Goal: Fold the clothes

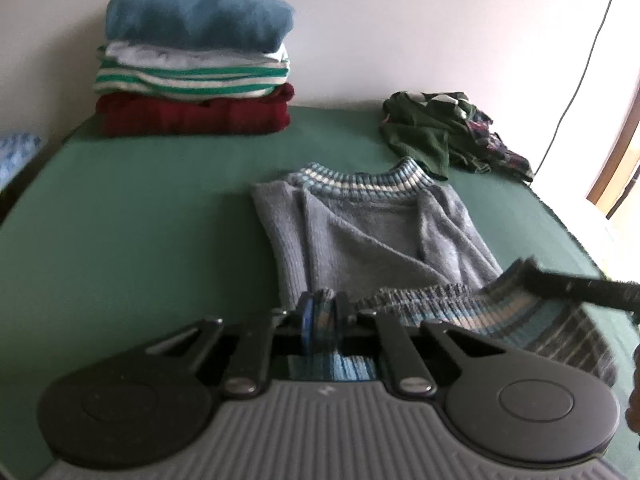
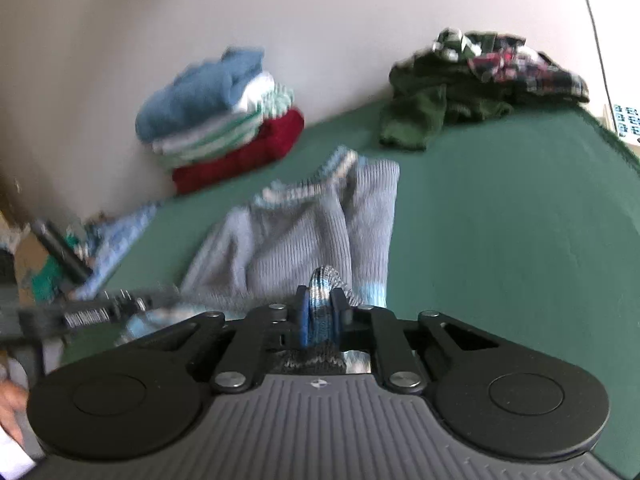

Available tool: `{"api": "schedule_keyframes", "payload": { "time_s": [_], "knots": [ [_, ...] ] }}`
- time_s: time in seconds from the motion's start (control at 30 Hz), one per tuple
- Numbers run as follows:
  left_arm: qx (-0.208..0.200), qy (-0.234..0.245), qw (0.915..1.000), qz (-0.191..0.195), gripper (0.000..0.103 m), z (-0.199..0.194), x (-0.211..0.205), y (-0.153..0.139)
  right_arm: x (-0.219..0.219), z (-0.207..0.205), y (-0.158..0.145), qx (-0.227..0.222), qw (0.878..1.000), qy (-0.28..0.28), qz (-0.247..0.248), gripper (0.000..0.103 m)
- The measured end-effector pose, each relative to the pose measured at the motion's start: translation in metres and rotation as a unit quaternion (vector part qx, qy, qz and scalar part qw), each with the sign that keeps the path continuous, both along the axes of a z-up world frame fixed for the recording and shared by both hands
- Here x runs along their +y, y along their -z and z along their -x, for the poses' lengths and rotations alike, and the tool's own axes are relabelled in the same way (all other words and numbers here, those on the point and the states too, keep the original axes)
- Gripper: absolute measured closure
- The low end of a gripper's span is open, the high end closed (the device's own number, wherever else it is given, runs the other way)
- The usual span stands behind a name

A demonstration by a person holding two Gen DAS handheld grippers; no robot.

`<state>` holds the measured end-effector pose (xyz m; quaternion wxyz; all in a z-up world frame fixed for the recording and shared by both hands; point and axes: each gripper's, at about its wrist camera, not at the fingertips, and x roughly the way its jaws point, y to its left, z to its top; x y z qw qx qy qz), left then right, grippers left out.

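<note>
A grey-blue knit sweater [image 1: 372,236] lies on a green-covered table [image 1: 140,220], striped collar toward the wall and sleeves folded across its chest; its striped hem band [image 1: 460,304] is lifted at the near edge; the left gripper [image 1: 322,320] is closed tight on one end of that band, fabric bunched between its fingers; the right gripper [image 2: 320,312] is likewise clamped on a fold of the same striped hem, the sweater's ribbed body trailing away from it; behind, against the pale wall [image 1: 400,20], stands a stack of folded clothes [image 1: 196,60], blue on top, white and green-striped between, red at the bottom; to the right sits a crumpled heap of dark green and plaid garments [image 1: 448,136], well apart from the stack.
</note>
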<state>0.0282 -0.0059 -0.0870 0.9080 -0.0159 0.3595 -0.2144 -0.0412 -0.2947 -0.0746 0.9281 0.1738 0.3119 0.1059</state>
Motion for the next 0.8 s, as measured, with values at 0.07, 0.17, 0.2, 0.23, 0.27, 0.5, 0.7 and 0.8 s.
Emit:
{"api": "schedule_keyframes", "payload": {
  "time_s": [0.07, 0.17, 0.2, 0.23, 0.27, 0.5, 0.7, 0.8],
  "knots": [
    [0.002, -0.002, 1.0000, -0.007, 0.095, -0.006, -0.002, 0.003, -0.001, 0.000, -0.003, -0.008, 1.000, 0.005, 0.006, 0.091],
    [0.006, -0.004, 0.9998, -0.017, 0.096, -0.015, -0.005, 0.008, -0.002, 0.000, -0.008, -0.020, 1.000, 0.013, 0.015, 0.090],
    [0.006, -0.005, 0.9998, -0.017, 0.094, -0.016, -0.003, 0.008, -0.002, 0.000, -0.010, -0.025, 0.999, 0.015, 0.018, 0.083],
    [0.005, -0.008, 0.9998, -0.015, 0.090, -0.014, 0.000, 0.006, -0.002, 0.000, -0.012, -0.029, 0.999, 0.018, 0.021, 0.071],
    [0.005, -0.014, 0.9998, -0.010, 0.081, -0.013, 0.006, 0.004, -0.002, 0.000, -0.013, -0.033, 0.999, 0.020, 0.024, 0.064],
    [-0.043, -0.040, 0.9978, 0.031, 0.090, 0.016, 0.039, -0.049, 0.006, 0.024, -0.034, -0.065, 0.997, -0.037, 0.025, 0.062],
    [0.011, 0.030, 0.9988, 0.037, 0.086, 0.046, 0.003, -0.033, 0.042, 0.025, -0.011, -0.019, 0.991, -0.099, 0.084, 0.063],
    [0.030, 0.031, 0.9990, 0.007, 0.079, 0.049, -0.019, -0.009, 0.041, 0.016, 0.002, -0.002, 0.994, -0.076, 0.072, 0.068]
  ]
}}
